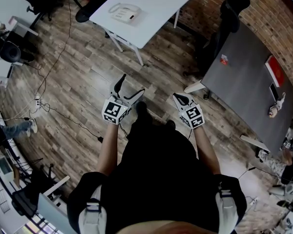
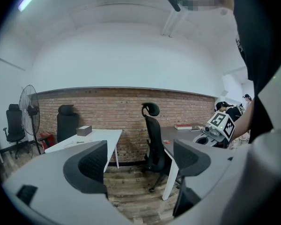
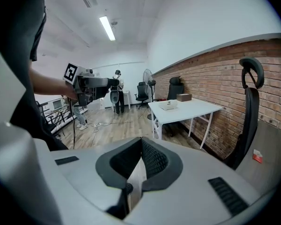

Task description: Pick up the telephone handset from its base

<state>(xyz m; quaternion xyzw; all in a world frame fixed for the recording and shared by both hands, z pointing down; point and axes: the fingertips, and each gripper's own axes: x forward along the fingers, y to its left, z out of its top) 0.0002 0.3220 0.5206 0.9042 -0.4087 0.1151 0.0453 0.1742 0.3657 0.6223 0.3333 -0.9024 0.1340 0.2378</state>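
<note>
Handset sits on its base near the white tabletop's left corner, well apart from my left tongs, wide open and empty, and right tongs, closed on nothing.

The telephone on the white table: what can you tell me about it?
The telephone is a cream, plastic-looking desk set lying flat on the white table, toward its left end in the head view. Its handset appears to rest on the base, which has a small dark patch beside it. Nothing but the table touches it.
</note>
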